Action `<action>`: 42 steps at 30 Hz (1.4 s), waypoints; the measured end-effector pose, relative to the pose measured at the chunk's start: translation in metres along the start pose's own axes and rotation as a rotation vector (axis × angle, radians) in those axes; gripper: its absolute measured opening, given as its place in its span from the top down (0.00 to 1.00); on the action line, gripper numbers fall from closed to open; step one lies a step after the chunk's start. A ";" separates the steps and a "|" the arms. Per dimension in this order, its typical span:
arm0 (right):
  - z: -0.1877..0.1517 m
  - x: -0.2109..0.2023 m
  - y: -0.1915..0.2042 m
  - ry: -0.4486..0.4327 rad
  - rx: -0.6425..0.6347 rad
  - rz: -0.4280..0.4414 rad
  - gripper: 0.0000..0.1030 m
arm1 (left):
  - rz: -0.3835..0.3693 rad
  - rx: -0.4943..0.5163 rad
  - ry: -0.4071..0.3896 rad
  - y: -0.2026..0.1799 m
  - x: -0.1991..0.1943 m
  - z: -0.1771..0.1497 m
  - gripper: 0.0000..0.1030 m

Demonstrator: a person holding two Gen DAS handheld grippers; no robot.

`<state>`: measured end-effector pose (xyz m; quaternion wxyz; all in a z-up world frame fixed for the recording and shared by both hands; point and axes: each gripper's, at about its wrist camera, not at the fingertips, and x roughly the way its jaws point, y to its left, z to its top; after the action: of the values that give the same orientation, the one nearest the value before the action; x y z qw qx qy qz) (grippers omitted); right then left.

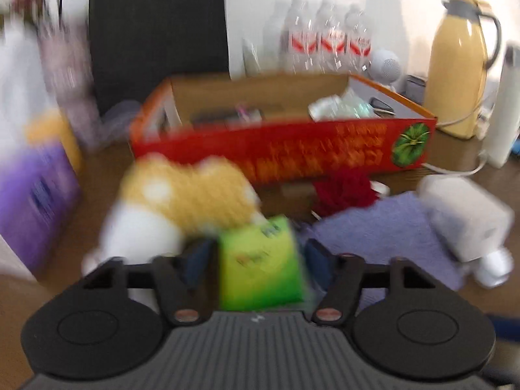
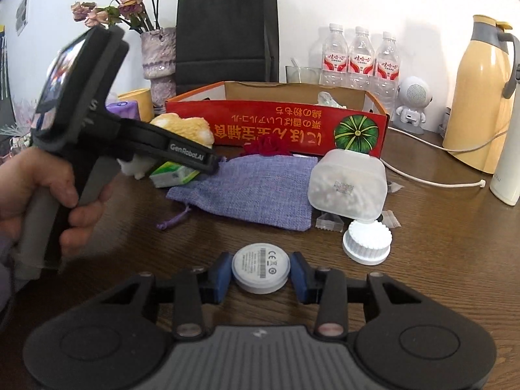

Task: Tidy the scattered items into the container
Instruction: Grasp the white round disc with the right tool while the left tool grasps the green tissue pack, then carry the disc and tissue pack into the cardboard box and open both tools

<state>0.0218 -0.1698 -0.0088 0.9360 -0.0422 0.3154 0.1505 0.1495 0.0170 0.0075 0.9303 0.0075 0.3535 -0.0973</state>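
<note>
The red cardboard box (image 1: 282, 149) (image 2: 276, 130) stands open at the back of the wooden table. My left gripper (image 1: 260, 260) (image 2: 211, 165) straddles a green packet (image 1: 260, 266) (image 2: 175, 175) in front of a yellow-and-white plush (image 1: 182, 195) (image 2: 185, 126). Its pads sit close to the packet's sides, but blur hides any contact. My right gripper (image 2: 261, 276) is shut on a white round disc (image 2: 261, 268) near the table's front. A purple pouch (image 2: 250, 188), a red flower (image 2: 269, 146), a translucent box (image 2: 347, 185) and a white ribbed cap (image 2: 367, 240) lie loose.
Behind the box stand water bottles (image 2: 360, 58), a black paper bag (image 2: 227, 32), a vase of dried flowers (image 2: 159, 61) and a small white robot figure (image 2: 412, 104). A yellow thermos (image 2: 481, 97) and a white cable (image 2: 438, 178) are at right. A hand (image 2: 48, 188) holds the left gripper.
</note>
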 end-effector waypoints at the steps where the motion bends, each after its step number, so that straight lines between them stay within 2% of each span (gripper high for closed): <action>1: 0.000 0.001 0.000 0.000 0.000 0.001 0.63 | 0.004 0.009 -0.002 -0.001 0.000 0.000 0.45; 2: 0.001 0.001 0.000 0.000 0.001 0.002 0.63 | 0.004 0.011 -0.007 -0.001 -0.001 -0.001 0.56; 4: 0.001 0.001 -0.001 0.000 0.004 0.004 0.63 | 0.000 -0.006 -0.023 0.000 -0.003 -0.002 0.59; 7: 0.001 0.001 -0.002 -0.005 0.011 -0.010 0.63 | 0.022 -0.001 -0.079 -0.007 -0.024 -0.005 0.60; 10: 0.002 -0.004 -0.003 -0.022 0.023 -0.020 0.63 | 0.038 0.055 -0.191 -0.020 -0.065 -0.009 0.60; 12: 0.006 -0.016 0.000 -0.056 0.029 -0.029 0.63 | 0.055 0.087 -0.235 -0.028 -0.091 -0.014 0.60; 14: 0.011 -0.035 0.006 -0.107 0.021 -0.049 0.63 | 0.030 0.052 -0.280 -0.028 -0.120 -0.021 0.60; 15: 0.012 -0.047 0.008 -0.139 0.015 -0.059 0.63 | 0.023 0.033 -0.315 -0.029 -0.138 -0.028 0.60; 19: 0.006 -0.101 0.018 -0.280 0.013 -0.091 0.63 | 0.153 0.040 -0.541 -0.045 -0.204 -0.079 0.59; 21: -0.005 -0.122 0.021 -0.328 0.045 -0.112 0.63 | 0.177 0.010 -0.581 -0.051 -0.228 -0.106 0.59; 24: -0.028 -0.150 0.028 -0.389 0.091 -0.118 0.63 | 0.140 -0.042 -0.635 -0.059 -0.259 -0.141 0.59; 27: -0.049 -0.175 0.041 -0.419 0.074 -0.135 0.63 | 0.148 0.046 -0.654 -0.074 -0.283 -0.166 0.59; 31: -0.065 -0.204 0.050 -0.450 0.063 -0.129 0.63 | 0.138 0.055 -0.696 -0.078 -0.305 -0.177 0.59; 35: -0.066 -0.208 0.055 -0.448 0.049 -0.132 0.63 | 0.136 0.037 -0.684 -0.078 -0.303 -0.174 0.59; 42: -0.024 -0.172 0.047 -0.491 0.029 -0.138 0.63 | 0.140 -0.020 -0.728 -0.064 -0.262 -0.124 0.58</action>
<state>-0.1361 -0.1729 0.0766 0.9931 -0.0124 0.0773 0.0873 -0.1349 0.0109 0.0909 0.9996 -0.0124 -0.0009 -0.0263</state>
